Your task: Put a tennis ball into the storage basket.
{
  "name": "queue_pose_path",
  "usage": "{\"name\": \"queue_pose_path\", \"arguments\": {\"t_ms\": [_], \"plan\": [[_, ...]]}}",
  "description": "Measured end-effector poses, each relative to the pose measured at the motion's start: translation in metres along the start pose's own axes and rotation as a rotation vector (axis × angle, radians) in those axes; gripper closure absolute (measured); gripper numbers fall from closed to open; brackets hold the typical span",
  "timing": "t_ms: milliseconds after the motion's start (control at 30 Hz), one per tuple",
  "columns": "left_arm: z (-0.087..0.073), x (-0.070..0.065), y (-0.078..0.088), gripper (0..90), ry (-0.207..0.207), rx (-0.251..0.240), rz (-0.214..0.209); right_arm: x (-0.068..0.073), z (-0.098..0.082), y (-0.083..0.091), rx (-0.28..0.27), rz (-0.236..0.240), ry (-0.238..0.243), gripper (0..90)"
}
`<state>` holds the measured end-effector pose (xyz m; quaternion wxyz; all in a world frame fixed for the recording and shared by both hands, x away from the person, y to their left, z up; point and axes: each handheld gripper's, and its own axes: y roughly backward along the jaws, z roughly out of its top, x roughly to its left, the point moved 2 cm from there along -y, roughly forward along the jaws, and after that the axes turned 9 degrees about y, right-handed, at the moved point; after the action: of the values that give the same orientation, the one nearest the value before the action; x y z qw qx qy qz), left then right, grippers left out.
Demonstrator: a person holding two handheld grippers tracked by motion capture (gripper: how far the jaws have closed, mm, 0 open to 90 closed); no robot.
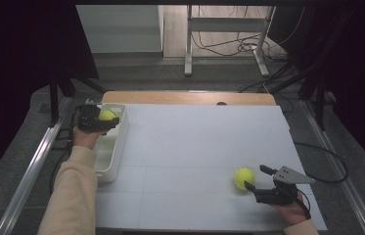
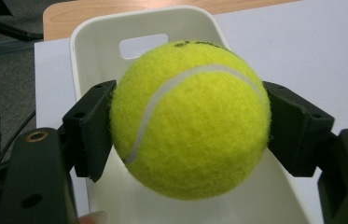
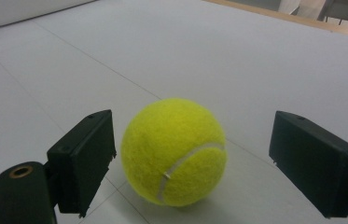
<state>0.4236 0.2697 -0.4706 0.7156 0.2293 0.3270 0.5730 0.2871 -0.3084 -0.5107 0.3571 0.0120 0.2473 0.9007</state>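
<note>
**A:** What is laid out, biggest thing first?

**B:** A bench point(image 1: 194, 147) with a smooth, matte white top. At its left edge sits a long white plastic bin point(image 1: 116, 142) with rounded corners and a handle slot. Two fuzzy yellow-green tennis balls come next, then the black tongs.

**A:** Where are the balls?

**B:** One tennis ball point(image 2: 190, 119) is clamped between the pads of the left tongs point(image 1: 105, 120), held above the bin's far end. The other ball point(image 3: 174, 151) rests on the bench near the front right, sitting between the wide-open right tongs point(image 3: 190, 161), whose pads stand clear of it.

**A:** How should the drop go?

**B:** I judge the left tongs should stay centred over the bin and low, parting gently, since a felt-covered ball bounces and rolls. The right tongs should close squarely across the ball's widest part.
</note>
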Motion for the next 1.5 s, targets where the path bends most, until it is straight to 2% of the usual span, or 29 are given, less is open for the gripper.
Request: {"name": "queue_pose_path", "arguments": {"t_ms": [167, 400, 467, 733, 800, 900, 1033, 1200, 1300, 1500], "plan": [[0.003, 0.000, 0.007, 14.0, 0.032, -0.054, 0.003, 0.000, 0.000, 0.000, 0.003, -0.001, 0.002, 14.8], [0.001, -0.003, 0.015, 12.8, 0.021, -0.071, -0.032, 0.000, 0.000, 0.000, 0.001, 0.000, 0.002, 14.8], [0.000, -0.007, 0.020, 12.4, 0.014, -0.080, -0.065, 0.000, 0.000, 0.000, 0.000, 0.000, 0.001, 14.8], [-0.005, -0.016, 0.034, 12.5, -0.009, -0.139, -0.133, 0.000, 0.000, 0.000, 0.000, -0.001, 0.001, 14.9], [-0.005, -0.017, 0.036, 12.5, -0.010, -0.142, -0.142, 0.000, 0.000, 0.000, 0.000, -0.002, 0.001, 14.9], [-0.009, -0.019, 0.039, 12.4, -0.005, -0.156, -0.182, 0.000, 0.000, 0.000, -0.001, -0.002, 0.000, 14.9], [-0.013, -0.023, 0.043, 12.4, -0.024, -0.166, -0.202, 0.000, 0.000, 0.000, -0.001, -0.003, 0.000, 14.9], [-0.017, -0.030, 0.052, 12.5, -0.035, -0.190, -0.252, 0.000, 0.000, 0.000, -0.002, -0.004, 0.000, 14.9], [-0.022, -0.035, 0.056, 12.6, -0.037, -0.203, -0.296, 0.001, 0.000, 0.001, -0.002, -0.004, 0.002, 14.9], [-0.027, -0.045, 0.061, 12.5, -0.062, -0.208, -0.333, 0.001, 0.000, 0.001, 0.001, -0.006, 0.004, 14.9]]}}
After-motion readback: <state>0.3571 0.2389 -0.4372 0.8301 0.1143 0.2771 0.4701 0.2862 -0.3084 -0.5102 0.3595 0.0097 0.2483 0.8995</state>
